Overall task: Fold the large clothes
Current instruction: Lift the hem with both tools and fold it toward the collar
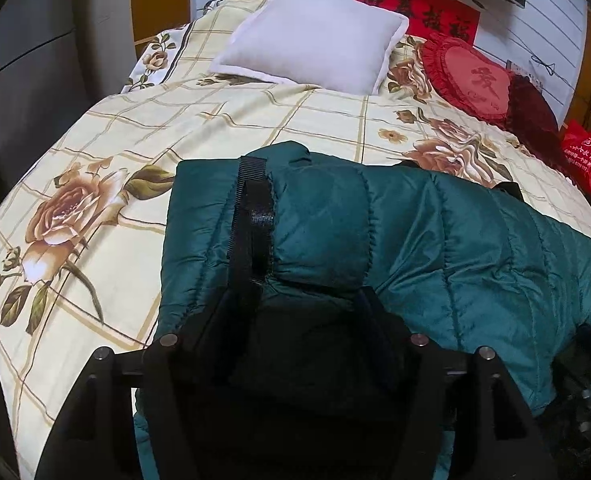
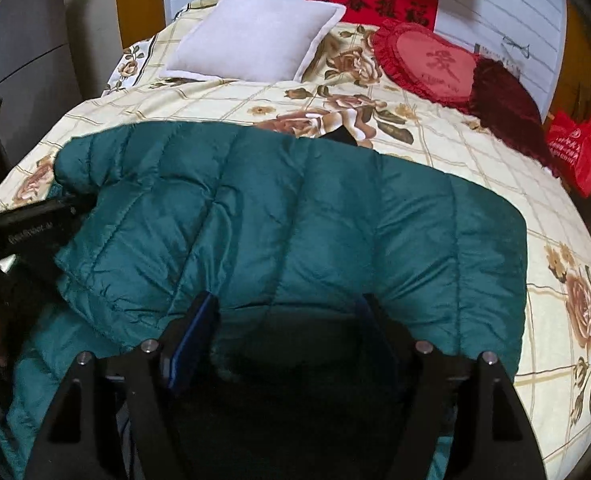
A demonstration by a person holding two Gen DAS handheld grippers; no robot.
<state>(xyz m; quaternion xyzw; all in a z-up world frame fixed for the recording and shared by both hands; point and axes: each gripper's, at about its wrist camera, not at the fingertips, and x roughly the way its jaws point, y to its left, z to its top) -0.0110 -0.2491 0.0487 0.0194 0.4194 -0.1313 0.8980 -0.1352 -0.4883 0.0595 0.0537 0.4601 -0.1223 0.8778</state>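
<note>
A dark teal quilted puffer jacket (image 1: 435, 240) lies across the near part of the bed; it also fills the right wrist view (image 2: 287, 224). My left gripper (image 1: 307, 292) is shut on a bunched fold of the jacket, its left finger (image 1: 251, 216) standing up against the fabric. My right gripper (image 2: 287, 312) is shut on the jacket's near edge, with fabric bulging between and over its fingers (image 2: 199, 320). The left gripper's body (image 2: 27, 236) shows at the left of the right wrist view. The fingertips are mostly hidden by fabric.
The bed has a cream floral checked cover (image 1: 135, 128). A white pillow (image 1: 315, 40), a red heart cushion (image 1: 471, 76) and a dark red cushion (image 1: 531, 112) lie at the head. A red bag (image 1: 587, 156) stands at the right. A grey cabinet (image 1: 27, 48) stands at the left.
</note>
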